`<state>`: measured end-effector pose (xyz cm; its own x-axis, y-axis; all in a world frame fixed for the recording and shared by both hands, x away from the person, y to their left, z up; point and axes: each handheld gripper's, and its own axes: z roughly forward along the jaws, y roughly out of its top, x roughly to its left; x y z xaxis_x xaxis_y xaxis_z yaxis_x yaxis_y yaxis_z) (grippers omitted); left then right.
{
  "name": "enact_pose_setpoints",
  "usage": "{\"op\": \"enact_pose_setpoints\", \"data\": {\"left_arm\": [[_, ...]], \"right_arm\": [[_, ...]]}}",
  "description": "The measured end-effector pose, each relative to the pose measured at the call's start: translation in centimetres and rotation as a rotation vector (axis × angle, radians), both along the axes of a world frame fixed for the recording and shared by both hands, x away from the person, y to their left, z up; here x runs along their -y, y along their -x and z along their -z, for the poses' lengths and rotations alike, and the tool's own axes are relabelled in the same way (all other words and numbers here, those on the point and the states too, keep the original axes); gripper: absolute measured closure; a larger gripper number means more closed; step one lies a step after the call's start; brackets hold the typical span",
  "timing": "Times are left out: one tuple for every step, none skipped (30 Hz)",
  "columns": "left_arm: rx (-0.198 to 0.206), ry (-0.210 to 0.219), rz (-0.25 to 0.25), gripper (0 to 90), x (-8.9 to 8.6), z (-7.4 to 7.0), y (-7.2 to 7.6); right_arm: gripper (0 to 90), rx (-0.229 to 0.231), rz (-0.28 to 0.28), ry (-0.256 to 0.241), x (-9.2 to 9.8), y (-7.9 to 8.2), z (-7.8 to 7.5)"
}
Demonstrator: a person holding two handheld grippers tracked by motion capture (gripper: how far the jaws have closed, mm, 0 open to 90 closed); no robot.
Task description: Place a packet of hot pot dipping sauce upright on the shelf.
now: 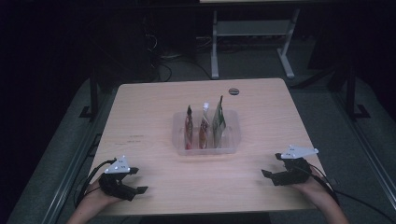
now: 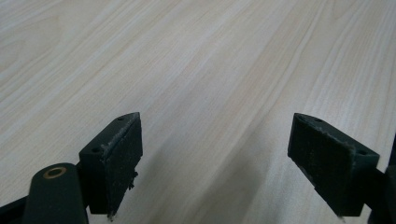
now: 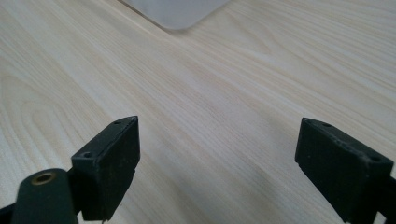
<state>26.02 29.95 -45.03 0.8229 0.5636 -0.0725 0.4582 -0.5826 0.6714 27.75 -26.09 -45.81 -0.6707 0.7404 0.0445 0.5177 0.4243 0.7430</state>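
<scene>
Dim workshop floor and a pale steel frame surround the light wooden counter [image 1: 154, 112], the largest thing in the high view, with its far corners near a small dark disc [image 1: 233, 91] set into the wood. At the counter's middle stands a clear plastic tray [image 1: 180, 140] holding three upright pouches: a reddish pouch [image 1: 188, 128] at left, a white-topped pouch [image 1: 204, 126] in the middle and a green pouch [image 1: 218, 120] at right, each leaning slightly and close to its neighbour (their printing is too small to read). Well apart from the tray, near the front edge, the left hand-held gripper [image 1: 137, 180] and the right hand-held gripper [image 1: 271, 166] rest low over bare wood, each held by a hand, jaws spread wide and gripping nothing.

Judging from this layout, the step in hand is a first reach toward the pouches. Doing it well likely means bringing one gripper in from above, keeping the jaws wide until they straddle a single pouch top, and closing on the thin upper seal rather than the body, so that the neighbours are not dragged along or the light tray tipped.

From the left hand-held gripper [image 2: 212, 154] view comes only wood grain between the pads; the right hand-held gripper [image 3: 217, 158] view adds a rounded corner of the tray [image 3: 180, 14] ahead.
</scene>
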Motion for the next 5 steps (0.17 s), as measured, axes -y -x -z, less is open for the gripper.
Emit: {"op": "enact_pose_setpoints", "data": {"left_arm": [[-0.001,0.003,0.000,17.6,0.06,0.03,-0.02],[-0.001,-0.002,0.005,17.6,0.07,0.01,-0.04],[-0.001,-0.005,0.008,17.5,0.10,0.00,-0.05],[0.001,-0.007,0.011,17.6,0.12,0.01,-0.07],[0.003,-0.006,0.014,17.5,0.17,0.05,-0.08]], "right_arm": [[13.5,-0.004,0.001,-0.003,0.02,0.02,-0.01],[13.5,-0.005,0.003,-0.002,0.05,0.03,-0.01],[13.5,-0.003,0.004,-0.003,0.08,0.01,0.02],[13.5,-0.003,0.003,-0.005,0.10,0.00,0.03],[13.5,-0.002,0.004,-0.007,0.10,-0.01,0.04]]}}
